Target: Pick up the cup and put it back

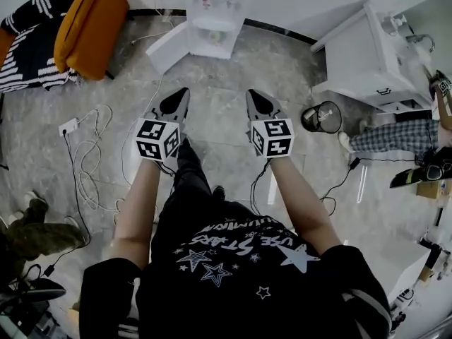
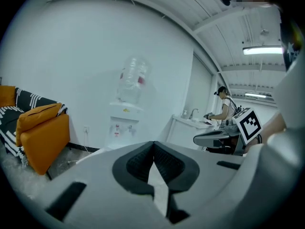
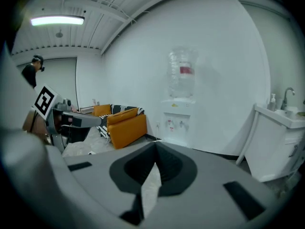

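No cup can be made out in any view. Both grippers are held side by side at waist height above the grey floor, pointing at a white water dispenser [image 1: 210,16]. My left gripper [image 1: 181,94] is shut, its dark pads meeting at the tip [image 2: 153,146] with nothing between them. My right gripper [image 1: 253,94] is likewise shut and empty [image 3: 155,148]. The dispenser [image 2: 125,120] carries a clear bottle [image 2: 133,80] on top and stands against the white wall [image 3: 180,113]. Each gripper view catches the other gripper at its edge.
An orange sofa cushion [image 1: 88,27] sits far left. A white sink cabinet [image 1: 371,58] stands far right, with a small bin [image 1: 321,116] beside it. Cables [image 1: 88,161] trail over the floor at left. Another person [image 2: 221,106] stands by the sink.
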Demonstrator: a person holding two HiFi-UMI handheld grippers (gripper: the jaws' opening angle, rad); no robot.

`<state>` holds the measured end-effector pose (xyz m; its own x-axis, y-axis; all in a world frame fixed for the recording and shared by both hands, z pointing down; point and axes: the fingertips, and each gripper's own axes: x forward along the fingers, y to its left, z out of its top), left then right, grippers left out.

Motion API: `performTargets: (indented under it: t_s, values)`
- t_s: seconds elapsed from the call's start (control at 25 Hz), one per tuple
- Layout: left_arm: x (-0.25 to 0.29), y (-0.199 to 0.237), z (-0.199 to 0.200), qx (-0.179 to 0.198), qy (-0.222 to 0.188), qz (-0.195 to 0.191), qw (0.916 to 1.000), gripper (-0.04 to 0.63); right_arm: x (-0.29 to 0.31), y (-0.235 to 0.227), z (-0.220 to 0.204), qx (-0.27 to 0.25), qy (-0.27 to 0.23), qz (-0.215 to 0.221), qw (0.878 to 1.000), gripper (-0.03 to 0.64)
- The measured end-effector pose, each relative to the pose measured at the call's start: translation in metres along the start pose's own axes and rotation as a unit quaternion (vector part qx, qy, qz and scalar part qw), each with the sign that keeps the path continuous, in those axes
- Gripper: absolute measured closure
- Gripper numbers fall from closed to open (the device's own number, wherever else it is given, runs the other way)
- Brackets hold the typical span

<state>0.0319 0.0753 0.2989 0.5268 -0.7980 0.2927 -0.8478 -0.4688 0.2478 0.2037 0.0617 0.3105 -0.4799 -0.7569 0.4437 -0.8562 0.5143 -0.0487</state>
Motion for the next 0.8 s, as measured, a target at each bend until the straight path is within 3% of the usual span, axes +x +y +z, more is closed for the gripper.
performTargets:
  t_s: [0.32,0.8]
  values:
    - [-0.058,-0.075,-0.028,-0.019,0.0,-0.003,0.9998,0.586,-0.102,0.021,-0.016,0.003,-0.024,-0.002,1.0,0.612]
    - [-0.135,-0.134,-0.061,-0.01,-0.011,-0.007,0.9999,0.586,-0.18,0.064,-0.052,-0.002,-0.044,0.008,0.999,0.612]
